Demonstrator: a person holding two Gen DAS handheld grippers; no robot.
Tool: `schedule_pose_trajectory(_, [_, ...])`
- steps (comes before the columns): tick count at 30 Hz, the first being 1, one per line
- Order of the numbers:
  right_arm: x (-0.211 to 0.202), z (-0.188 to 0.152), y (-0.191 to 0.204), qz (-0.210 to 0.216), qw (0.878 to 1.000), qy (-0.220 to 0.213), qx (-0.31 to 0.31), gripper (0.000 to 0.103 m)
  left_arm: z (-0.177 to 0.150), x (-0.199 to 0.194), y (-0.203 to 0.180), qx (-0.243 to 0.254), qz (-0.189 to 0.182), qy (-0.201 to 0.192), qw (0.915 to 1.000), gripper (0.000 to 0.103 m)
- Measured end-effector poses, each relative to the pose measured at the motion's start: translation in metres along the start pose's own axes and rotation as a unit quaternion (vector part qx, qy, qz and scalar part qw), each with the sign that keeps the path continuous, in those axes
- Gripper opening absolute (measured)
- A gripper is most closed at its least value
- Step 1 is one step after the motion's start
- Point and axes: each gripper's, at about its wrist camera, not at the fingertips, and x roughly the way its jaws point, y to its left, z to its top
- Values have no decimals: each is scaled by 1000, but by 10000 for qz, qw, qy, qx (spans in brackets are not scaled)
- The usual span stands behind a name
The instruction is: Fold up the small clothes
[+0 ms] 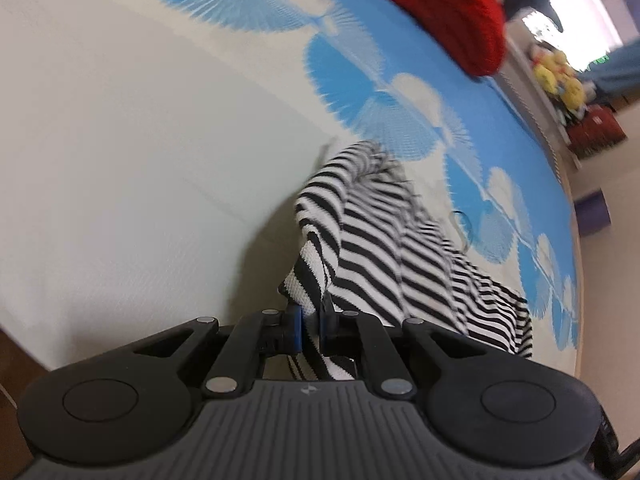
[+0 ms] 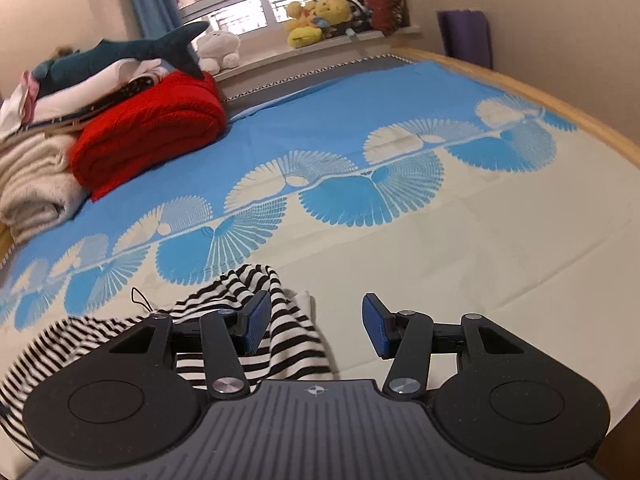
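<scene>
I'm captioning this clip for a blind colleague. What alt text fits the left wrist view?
The left tool is shut on an edge of a black-and-white striped garment, which trails away across a cream and blue patterned bedsheet. A folded red blanket lies at the far end of the bed.

The small garment [image 1: 384, 248] is knit in narrow black and white stripes. The bed sheet [image 2: 440, 248] beneath it is cream on one side and bright blue on the other, the two colours meeting in a row of fan-shaped shell motifs drawn in fine white and blue lines. A folded blanket [image 2: 152, 132] is solid red, beside a cream fleece one [image 2: 36, 184]. The plush shark [image 2: 132, 50] is dark teal, the window-sill toys [image 2: 320, 14] yellow. Each hand-held gripper is black with blue pads [image 2: 376, 326].
</scene>
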Motion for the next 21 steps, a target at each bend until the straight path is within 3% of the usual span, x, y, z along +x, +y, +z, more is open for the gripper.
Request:
schedule_pose_trajectory(3, [-3,1,-5,-60,9999,-35,-112,52,-5,-6,-43,595,-86,-273,9978,7])
schedule_pose_trajectory(6, [-8,1,-17,-116,9998,-79,-115,52,-20,-7,-102,1312,-349,-522,9894,7])
schedule_pose_trajectory(13, [-16,0,-47,-293,9996,-34,34,52,-86,25,-235,2342,-1289,-387,9628,7])
schedule_pose_trajectory(15, [-17,1,-55,-318,9994,-15,166,52,-114,40,-273,2700,-1631,-161,9488,7])
schedule_pose_trajectory(17, [-18,1,-61,-316,9990,-12,303,52,-147,58,-309,3160,-1951,232,9282,8])
schedule_pose_trajectory(19, [-19,2,-67,-285,9985,-33,466,52,-179,80,-337,3637,-2070,812,9046,13])
schedule_pose_trajectory(21, [-17,3,-71,-199,9978,-31,636,52,-193,90,-347,3835,-2154,1124,8910,15])
